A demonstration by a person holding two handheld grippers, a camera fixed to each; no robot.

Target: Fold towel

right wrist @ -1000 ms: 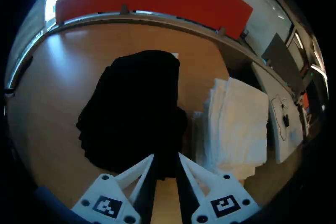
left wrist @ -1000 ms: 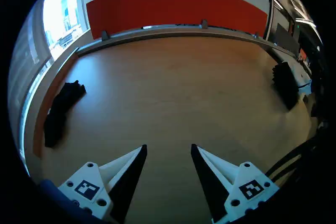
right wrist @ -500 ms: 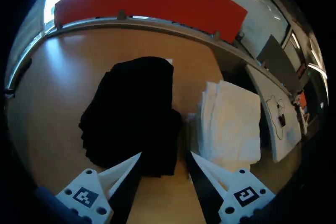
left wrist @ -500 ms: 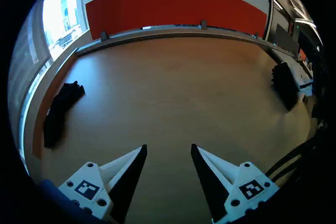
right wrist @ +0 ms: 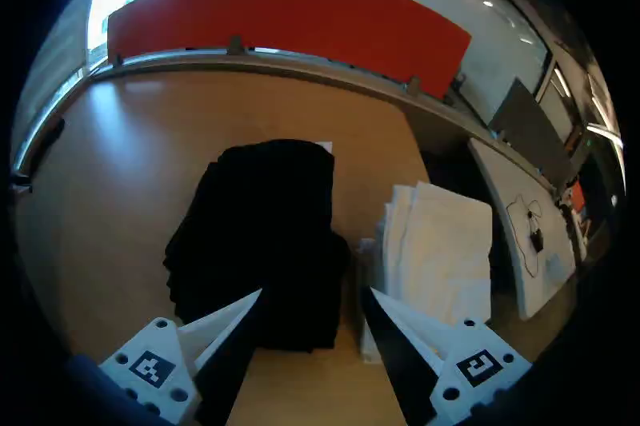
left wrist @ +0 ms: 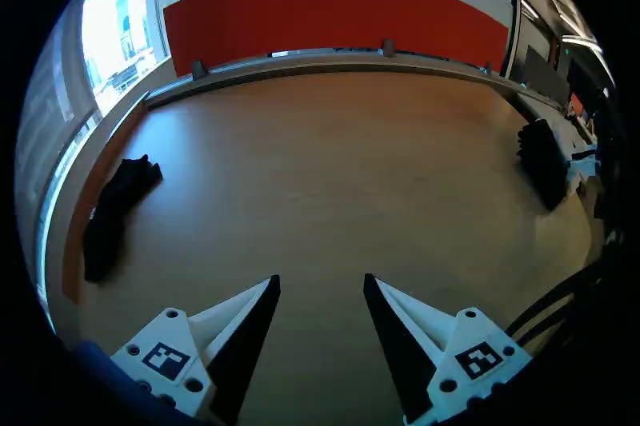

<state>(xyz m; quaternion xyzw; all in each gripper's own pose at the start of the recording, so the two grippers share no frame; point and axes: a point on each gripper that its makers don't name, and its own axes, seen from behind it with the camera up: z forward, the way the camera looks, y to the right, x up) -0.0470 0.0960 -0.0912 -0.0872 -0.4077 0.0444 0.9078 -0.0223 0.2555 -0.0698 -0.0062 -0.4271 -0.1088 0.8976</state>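
A wide light brown wooden table [left wrist: 336,170] lies under both grippers, and a long red panel [right wrist: 280,18] stands along its far edge.

In the right gripper view, a pile of black folded towels [right wrist: 256,226] rests on the table straight ahead. Just beside it, to the right, lies a pile of white folded towels [right wrist: 440,250] — the two piles seem almost to touch at their near ends. The right gripper [right wrist: 314,302] is open, its two fingers spread wide and holding nothing. The near edge of the black pile reaches into the gap between the fingertips. The dark inner side of the left finger blends with the cloth, so I cannot tell if it touches. The right finger points toward the near corner of the white pile.

In the left gripper view, the left gripper [left wrist: 320,294] is also spread open over bare wood, holding nothing. The cloth is well apart from it — a dark pile of cloth [left wrist: 544,162] sits at the far right edge of the table, and a smaller crumpled black cloth [left wrist: 116,206] lies by the left edge.
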